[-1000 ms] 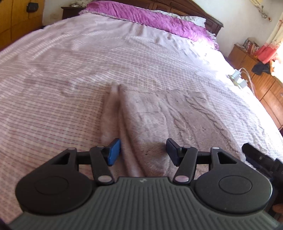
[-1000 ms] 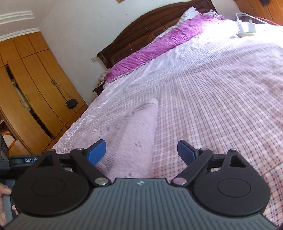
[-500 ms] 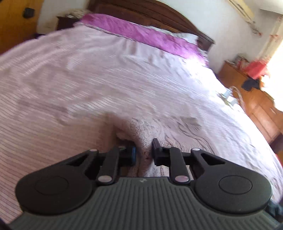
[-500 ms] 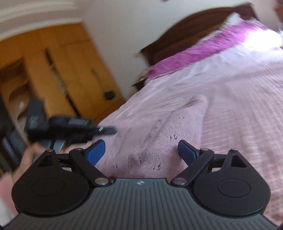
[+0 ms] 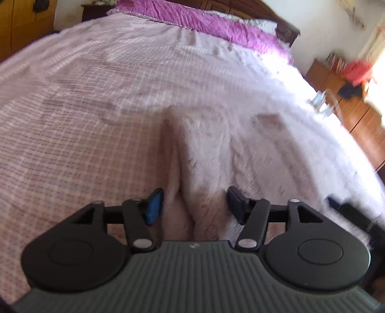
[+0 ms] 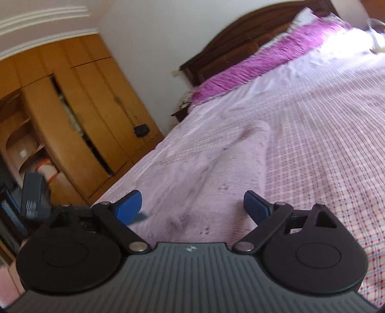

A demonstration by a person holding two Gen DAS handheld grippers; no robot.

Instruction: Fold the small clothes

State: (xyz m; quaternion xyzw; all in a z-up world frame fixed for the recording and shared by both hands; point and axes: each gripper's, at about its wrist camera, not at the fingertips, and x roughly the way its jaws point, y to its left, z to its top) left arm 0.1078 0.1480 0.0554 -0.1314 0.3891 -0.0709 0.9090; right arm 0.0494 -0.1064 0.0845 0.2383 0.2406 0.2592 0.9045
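Note:
A pale pink knitted garment [image 5: 216, 149] lies folded on the checked bedspread [image 5: 84, 108], with a ridge running from near me toward the far side. My left gripper [image 5: 195, 207] is open just above its near edge, with the ridge between the jaws and no grip on it. In the right wrist view the same garment [image 6: 209, 183] stretches ahead, and my right gripper [image 6: 192, 207] hangs open over its near end. The other gripper's dark body [image 6: 33, 199] shows at the left of that view. Both views are blurred by motion.
A purple pillow [image 5: 204, 16] and a dark wooden headboard [image 6: 240, 48] close the far end of the bed. Wooden wardrobes [image 6: 72, 120] stand to the left of the bed. A white charger with cable [image 5: 322, 101] lies near the right edge, beside a wooden cabinet [image 5: 356, 115].
My left gripper had pinched shut on the garment's ridge half a second ago and now stands open again. The right gripper stayed open while its view swung toward the wardrobes.

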